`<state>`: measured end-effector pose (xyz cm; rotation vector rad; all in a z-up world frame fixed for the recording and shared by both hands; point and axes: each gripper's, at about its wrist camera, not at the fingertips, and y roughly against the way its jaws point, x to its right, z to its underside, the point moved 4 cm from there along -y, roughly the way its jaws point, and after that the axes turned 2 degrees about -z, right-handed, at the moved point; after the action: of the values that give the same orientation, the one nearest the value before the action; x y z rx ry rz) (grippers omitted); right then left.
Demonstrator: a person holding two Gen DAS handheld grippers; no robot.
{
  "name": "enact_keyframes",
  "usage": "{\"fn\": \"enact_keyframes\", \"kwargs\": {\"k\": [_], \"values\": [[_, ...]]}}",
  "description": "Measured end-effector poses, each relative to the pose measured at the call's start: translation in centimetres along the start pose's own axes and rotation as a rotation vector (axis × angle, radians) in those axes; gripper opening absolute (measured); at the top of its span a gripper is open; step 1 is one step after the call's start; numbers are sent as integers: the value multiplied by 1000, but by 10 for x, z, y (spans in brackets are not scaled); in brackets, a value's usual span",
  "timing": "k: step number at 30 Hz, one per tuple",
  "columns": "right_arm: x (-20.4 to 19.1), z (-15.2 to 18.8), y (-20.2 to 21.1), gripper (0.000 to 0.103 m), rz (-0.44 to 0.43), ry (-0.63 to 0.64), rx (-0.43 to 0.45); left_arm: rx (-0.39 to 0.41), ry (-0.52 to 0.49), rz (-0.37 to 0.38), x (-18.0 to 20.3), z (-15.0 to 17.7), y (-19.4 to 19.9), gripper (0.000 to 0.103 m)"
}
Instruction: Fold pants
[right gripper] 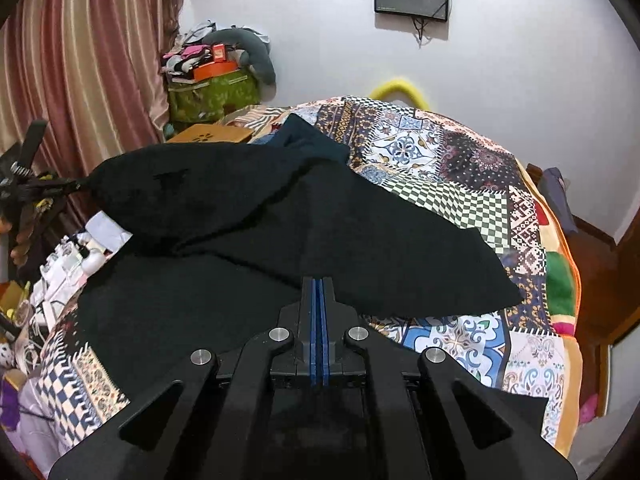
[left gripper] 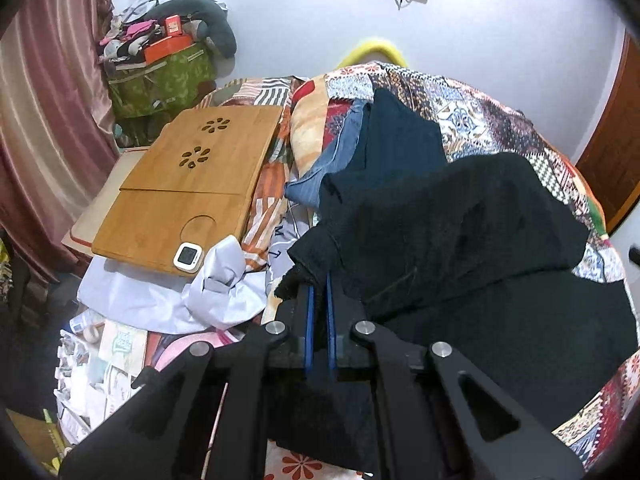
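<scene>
Black pants [right gripper: 248,240] on patchwork bed [right gripper: 460,168] (curtain [right gripper: 80,60] behind).

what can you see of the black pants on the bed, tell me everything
The black pants look like soft, matte, slightly fuzzy fabric. They lie spread over the patchwork bedspread, partly lifted and folded over themselves, with a fold line across the middle. The left gripper is shut on one corner at the pants' left edge; the right gripper is shut on the near edge. A dark teal garment lies just beyond them, its near edge meeting the pants.
</scene>
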<state>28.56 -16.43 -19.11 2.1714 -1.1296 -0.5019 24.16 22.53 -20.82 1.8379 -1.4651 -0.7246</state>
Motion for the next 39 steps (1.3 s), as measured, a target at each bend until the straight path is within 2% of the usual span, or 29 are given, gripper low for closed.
{"fn": "enact_keyframes", "kwargs": {"k": [3,5,7,10,15,18,21,24,27,28,30,32,36,38,39], "values": [[10,-15,-13,17,10,-15,-8,2,-6,-13,1,-2,-6,4],[21,-29,-28,48,24,-8,0,2,-6,-20,0,-6,-12,4],[25,-39,-40,55,47,7,10,0,-5,-26,-4,-11,-18,4],[43,-56,-76,55,70,10,-35,-14,2,-39,-8,-22,-36,4],[67,-69,-146,55,27,-11,-146,-38,6,-60,-12,-42,-71,4],[72,-70,-183,55,15,24,-216,-49,5,-67,-13,-50,-91,4],[79,-63,-217,55,75,118,-298,-62,-2,-71,-11,-52,-109,4],[83,-57,-221,61,63,162,-271,-83,-8,-76,-9,-50,-125,3],[88,-54,-216,57,29,95,-252,-111,3,-61,-8,-47,-139,1],[87,-53,-216,53,34,92,-246,-119,9,-54,-7,-45,-142,1],[80,-51,-213,40,44,102,-239,-124,5,-50,-2,-43,-145,0],[76,-52,-213,14,39,93,-244,-123,-13,-45,4,-42,-144,0],[76,-49,-206,7,76,94,-238,-138,-12,-61,6,-48,-141,2],[80,-46,-200,7,82,76,-233,-160,39,-44,-2,-53,-144,13],[83,-45,-196,7,94,64,-224,-174,67,-28,-7,-55,-146,32]]}}
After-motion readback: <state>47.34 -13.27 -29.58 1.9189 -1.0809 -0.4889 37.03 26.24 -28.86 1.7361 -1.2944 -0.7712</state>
